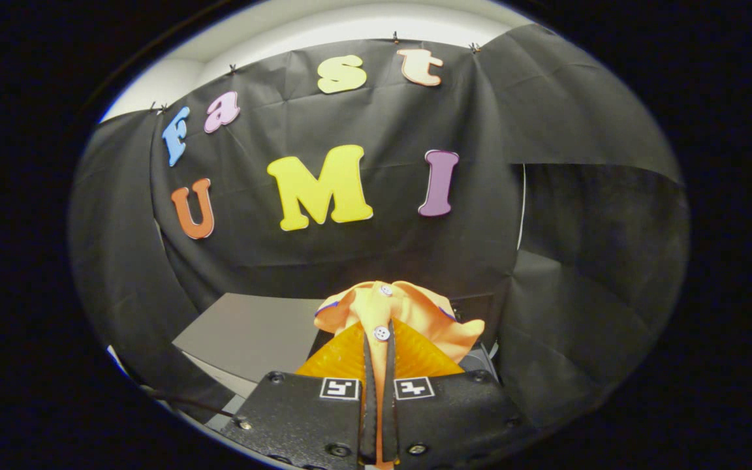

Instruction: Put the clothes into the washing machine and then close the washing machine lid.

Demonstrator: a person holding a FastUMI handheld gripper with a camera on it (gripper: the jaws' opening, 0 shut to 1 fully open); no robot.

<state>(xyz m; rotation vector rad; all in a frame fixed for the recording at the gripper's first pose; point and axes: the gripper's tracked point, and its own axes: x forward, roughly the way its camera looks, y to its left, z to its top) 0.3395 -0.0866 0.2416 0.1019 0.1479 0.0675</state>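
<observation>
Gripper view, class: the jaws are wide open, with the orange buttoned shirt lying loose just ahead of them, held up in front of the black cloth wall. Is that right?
Not quite. The gripper view shows the gripper with its jaws shut on the orange shirt, a strip of fabric pinched between them, not wide open. The rest holds: the shirt is orange, buttoned, and held up before the black cloth wall.

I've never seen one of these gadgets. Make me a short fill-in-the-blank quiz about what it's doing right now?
1. The gripper is shut on an orange ____.
2. The shirt has small white ____ down its front.
3. The shirt's collar sits ____ the fingertips.
4. Behind the shirt hangs a ____ cloth wall.

Missing words: shirt; buttons; beyond; black
</observation>
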